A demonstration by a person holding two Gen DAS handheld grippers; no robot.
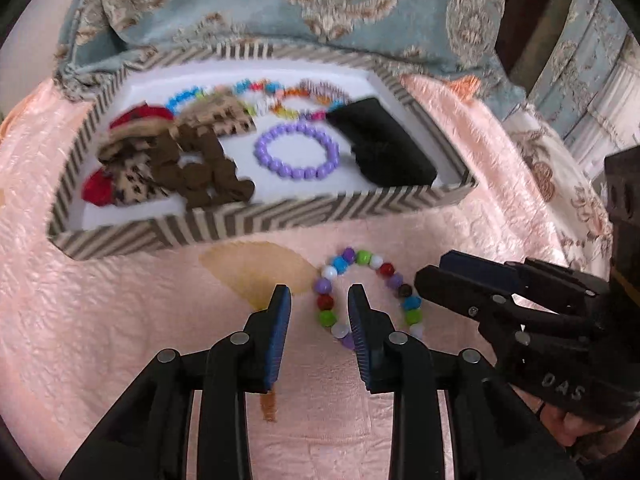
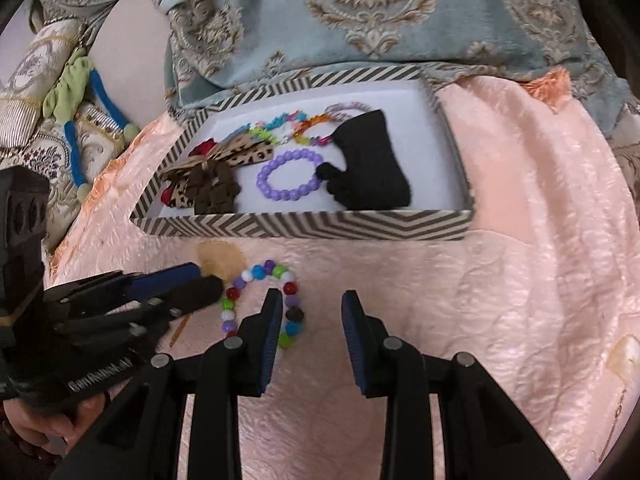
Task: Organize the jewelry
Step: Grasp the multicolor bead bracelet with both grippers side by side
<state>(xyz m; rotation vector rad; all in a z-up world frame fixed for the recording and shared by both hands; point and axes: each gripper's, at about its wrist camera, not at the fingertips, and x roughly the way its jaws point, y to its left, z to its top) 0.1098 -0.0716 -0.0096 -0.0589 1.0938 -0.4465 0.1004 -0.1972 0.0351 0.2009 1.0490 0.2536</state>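
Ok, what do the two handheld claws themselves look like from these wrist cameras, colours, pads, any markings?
Both match: the left claw and the right claw are matte black plastic linkages with round silver pivot pins. Each finger carries a flat, ribbed blue pad. Pale raised lettering runs along each body where the other camera catches it, blurred but seemingly "DAS" on the right one. No cables or sleeves are visible.

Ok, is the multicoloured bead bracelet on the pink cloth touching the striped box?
Apart. The right wrist view shows a bare strip of pink cloth between the bead bracelet and the front wall of the striped box.
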